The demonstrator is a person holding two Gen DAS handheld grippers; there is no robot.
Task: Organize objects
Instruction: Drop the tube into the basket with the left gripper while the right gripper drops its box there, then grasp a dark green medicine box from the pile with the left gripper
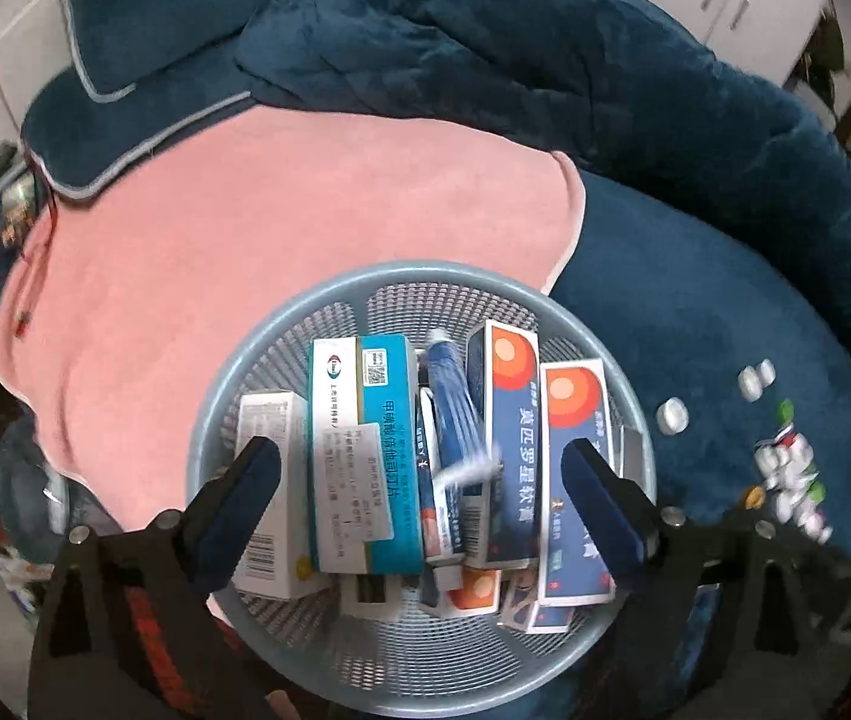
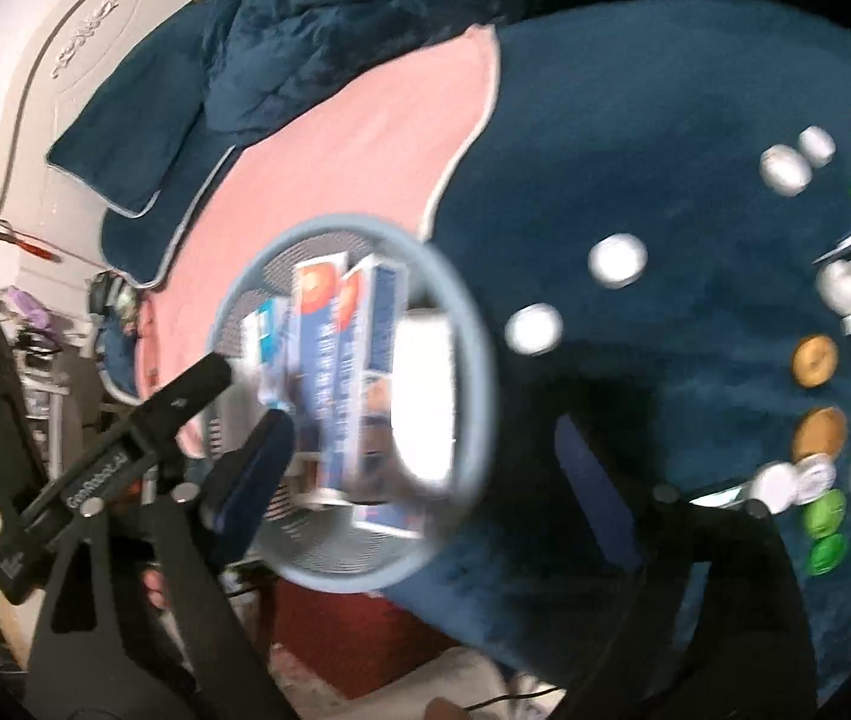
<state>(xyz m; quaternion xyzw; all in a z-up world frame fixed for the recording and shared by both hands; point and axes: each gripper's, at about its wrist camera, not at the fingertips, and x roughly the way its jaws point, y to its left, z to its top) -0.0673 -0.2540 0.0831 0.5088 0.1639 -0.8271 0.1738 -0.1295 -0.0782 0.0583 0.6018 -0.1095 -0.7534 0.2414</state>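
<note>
1. several medicine boxes [image 1: 365, 456] and a blue tube [image 1: 455, 414] lie packed in the round mesh basket [image 1: 281, 336], which sits on the bed half on the pink towel [image 1: 245, 228], half on the dark blue blanket [image 1: 695, 330].
2. left gripper [image 1: 422, 492] hangs over the basket, fingers spread wide, holding nothing.
3. right gripper [image 2: 425, 468] is spread too, near the basket rim; that view is blurred.
4. loose bottle caps [image 2: 815, 354] lie scattered on the blanket, well right of the basket.

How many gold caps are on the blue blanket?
2. The upper gold cap sits right of the basket; the lower gold cap lies just below it. More may be hidden.
</note>
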